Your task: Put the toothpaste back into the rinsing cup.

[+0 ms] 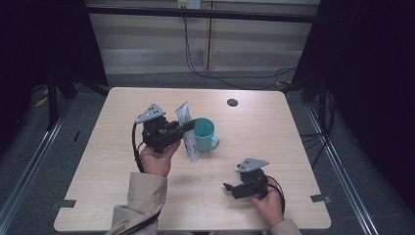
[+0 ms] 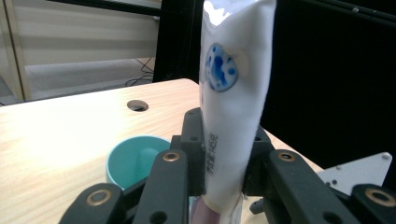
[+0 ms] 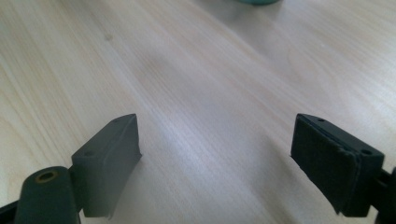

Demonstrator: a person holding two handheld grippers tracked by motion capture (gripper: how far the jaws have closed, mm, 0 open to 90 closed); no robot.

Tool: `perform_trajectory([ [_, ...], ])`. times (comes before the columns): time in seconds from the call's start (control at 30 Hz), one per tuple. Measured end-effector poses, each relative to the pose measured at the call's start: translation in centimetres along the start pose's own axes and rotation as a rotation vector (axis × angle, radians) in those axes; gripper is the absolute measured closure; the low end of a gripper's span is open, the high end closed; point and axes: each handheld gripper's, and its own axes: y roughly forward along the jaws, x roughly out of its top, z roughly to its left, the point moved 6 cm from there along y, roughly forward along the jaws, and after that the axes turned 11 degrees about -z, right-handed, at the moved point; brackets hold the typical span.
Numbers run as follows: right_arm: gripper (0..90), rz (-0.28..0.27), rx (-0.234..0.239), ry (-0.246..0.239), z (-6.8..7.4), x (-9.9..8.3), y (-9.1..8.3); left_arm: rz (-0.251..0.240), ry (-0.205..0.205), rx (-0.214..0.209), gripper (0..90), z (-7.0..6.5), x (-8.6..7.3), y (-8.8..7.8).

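Observation:
A white tube (image 1: 187,131) with a blue round mark (image 2: 220,67) stands upright, lifted over the table, clamped at its middle by my left gripper (image 1: 188,126), which is shut on it. Just beyond the tube sits a teal mug (image 1: 204,135), its open mouth (image 2: 135,161) showing below the jaws. My right gripper (image 1: 229,187) rests low near the table's front right, held by a hand. Its jaws stand wide open (image 3: 217,154) over bare wood, with nothing between them.
The light wooden table (image 1: 122,161) has a dark round cable hole (image 1: 232,102) near its far edge. Black curtains flank both sides, and cables hang from the back wall. A person's beige sleeve (image 1: 139,205) enters at the bottom left.

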Motion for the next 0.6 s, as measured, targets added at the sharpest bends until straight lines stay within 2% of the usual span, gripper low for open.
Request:
perform_trajectory([
  [0.13, 14.6, -0.006, 0.002, -0.009, -0.1, -0.1, 0.0, -0.013, 0.006, 0.006, 76.1, 0.2, 0.8, 0.4],
  [0.37, 14.4, -0.014, 0.003, -0.017, -0.1, -0.3, 0.2, -0.012, 0.011, 0.011, 76.1, 0.4, 1.2, 1.1],
  [0.43, 13.9, -0.019, 0.008, 0.005, -0.1, -0.5, 0.2, -0.010, 0.011, 0.014, 76.0, 0.6, 1.4, 1.3],
  [0.5, 13.1, -0.011, 0.022, 0.055, -0.5, -0.7, 0.3, -0.015, 0.015, 0.016, 76.1, 0.7, 1.7, 1.4],
  [0.6, 12.9, -0.008, 0.021, 0.062, -0.5, -0.7, 0.3, -0.024, 0.011, 0.022, 76.1, 0.8, 2.2, 1.7],
])
